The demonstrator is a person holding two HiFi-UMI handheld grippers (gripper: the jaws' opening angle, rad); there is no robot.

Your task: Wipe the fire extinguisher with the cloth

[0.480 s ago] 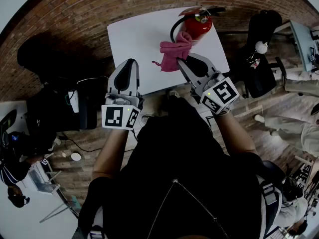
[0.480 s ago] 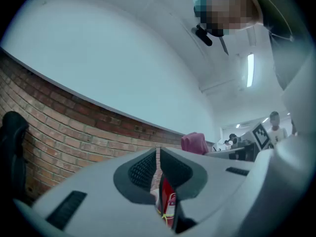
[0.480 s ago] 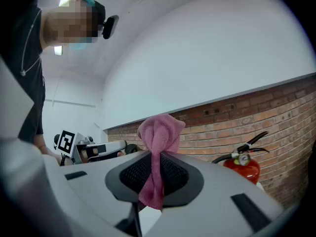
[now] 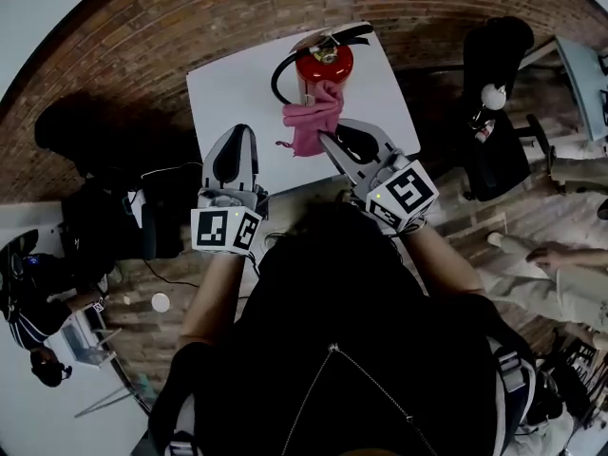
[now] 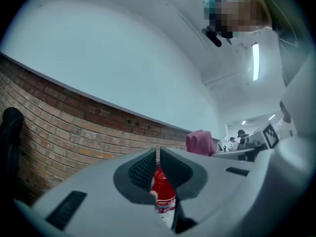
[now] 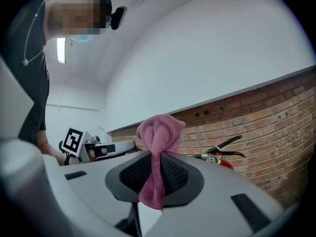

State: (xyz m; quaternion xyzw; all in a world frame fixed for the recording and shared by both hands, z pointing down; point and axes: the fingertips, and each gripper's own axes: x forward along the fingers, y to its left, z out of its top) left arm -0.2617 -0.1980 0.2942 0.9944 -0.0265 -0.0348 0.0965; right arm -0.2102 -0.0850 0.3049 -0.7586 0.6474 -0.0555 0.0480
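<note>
A red fire extinguisher [image 4: 323,60] with a black hose and handle stands on the far part of the white table [image 4: 237,93]. My right gripper [image 4: 328,141] is shut on a pink cloth [image 4: 309,117], whose bunched top touches the extinguisher's near side. In the right gripper view the cloth [image 6: 158,132] hangs between the pads of the right gripper [image 6: 157,159], with the extinguisher [image 6: 224,163] lower right. My left gripper [image 4: 236,155] hovers shut and empty over the table's near edge. In the left gripper view, the extinguisher [image 5: 163,194] and cloth [image 5: 200,142] show beyond the left gripper [image 5: 158,154].
A black office chair [image 4: 499,93] stands right of the table and a dark bag or seat [image 4: 166,202] sits left of me. A brick wall runs behind the table. Other people are at the far right and lower left.
The right gripper with the cloth has shifted from the extinguisher's left side to its near side. The table and extinguisher sit further left in the view. The left gripper has hardly moved.
</note>
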